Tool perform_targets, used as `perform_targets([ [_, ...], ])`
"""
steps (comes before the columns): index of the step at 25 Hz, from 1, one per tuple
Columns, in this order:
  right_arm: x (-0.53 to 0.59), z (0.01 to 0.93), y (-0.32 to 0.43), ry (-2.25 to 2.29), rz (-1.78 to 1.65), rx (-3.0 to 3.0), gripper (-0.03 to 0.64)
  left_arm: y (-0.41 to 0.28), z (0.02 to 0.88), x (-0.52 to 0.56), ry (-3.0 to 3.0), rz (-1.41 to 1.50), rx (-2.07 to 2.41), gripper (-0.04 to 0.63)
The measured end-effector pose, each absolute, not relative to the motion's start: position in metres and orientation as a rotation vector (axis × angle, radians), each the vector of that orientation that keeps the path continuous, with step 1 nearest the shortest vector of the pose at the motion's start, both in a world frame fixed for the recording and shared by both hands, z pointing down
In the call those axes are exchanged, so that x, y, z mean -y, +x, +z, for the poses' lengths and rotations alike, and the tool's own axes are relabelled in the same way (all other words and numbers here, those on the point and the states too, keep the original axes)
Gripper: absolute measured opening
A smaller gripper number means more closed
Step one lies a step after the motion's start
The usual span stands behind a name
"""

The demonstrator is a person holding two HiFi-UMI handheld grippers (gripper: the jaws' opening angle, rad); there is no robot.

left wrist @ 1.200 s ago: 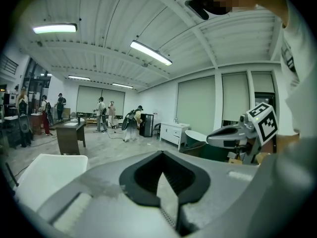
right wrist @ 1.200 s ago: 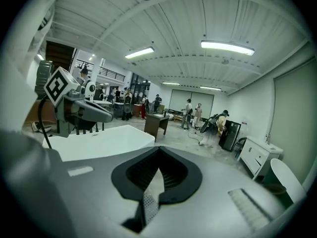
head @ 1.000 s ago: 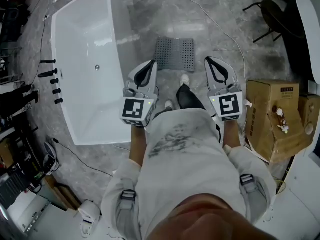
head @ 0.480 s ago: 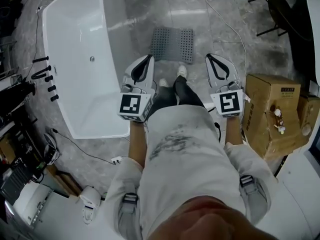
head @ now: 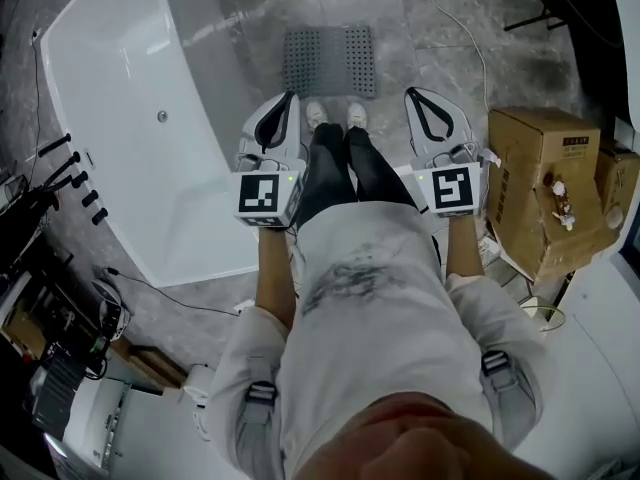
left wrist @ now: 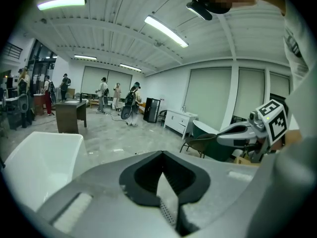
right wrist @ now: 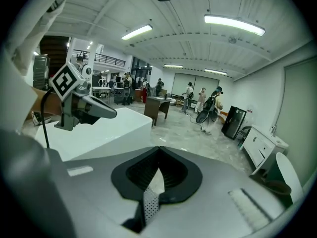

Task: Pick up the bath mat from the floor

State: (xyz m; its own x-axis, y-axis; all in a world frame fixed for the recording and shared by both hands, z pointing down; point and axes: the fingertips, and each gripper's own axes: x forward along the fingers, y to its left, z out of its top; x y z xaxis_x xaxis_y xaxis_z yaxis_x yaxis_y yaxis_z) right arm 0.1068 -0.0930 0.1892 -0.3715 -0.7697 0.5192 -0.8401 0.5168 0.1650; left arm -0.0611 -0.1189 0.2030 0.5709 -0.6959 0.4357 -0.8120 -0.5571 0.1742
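Observation:
The bath mat (head: pixel 328 60), grey and perforated, lies flat on the marble floor just beyond the person's shoes (head: pixel 335 115). My left gripper (head: pixel 290 98) hangs shut over the floor at the mat's near left corner, between mat and tub, with nothing in it. My right gripper (head: pixel 413 95) hangs shut just right of the mat's near right corner, also with nothing in it. In the left gripper view the jaws (left wrist: pixel 161 153) meet at the tip, and a strip of dotted mat (left wrist: pixel 168 213) shows below them. The right gripper view shows the same: shut jaws (right wrist: pixel 158 148) and a mat strip (right wrist: pixel 147 206).
A white bathtub (head: pixel 130 118) stands close on the left with black taps (head: pixel 70 173) beside it. Cardboard boxes (head: pixel 540 188) stand close on the right. A white cable (head: pixel 455 33) runs over the floor past the mat. Several people stand far off in the hall (left wrist: pixel 116 95).
The person has stepped up to the mat, both feet now at its near edge. Both grippers have come down and forward, still shut, and now flank the mat's near corners.

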Motion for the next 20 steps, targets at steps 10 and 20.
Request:
perform_targets([
  [10,0.114,0.257,0.097,1.373,0.256,2.122,0.002,-0.08,0.285,0.143,2.43,0.537,1.122,0.002],
  [20,0.118,0.35,0.107,1.331,0.368,2.078,0.002,-0.081,0.37,0.153,2.361,0.639,1.12,0.002],
])
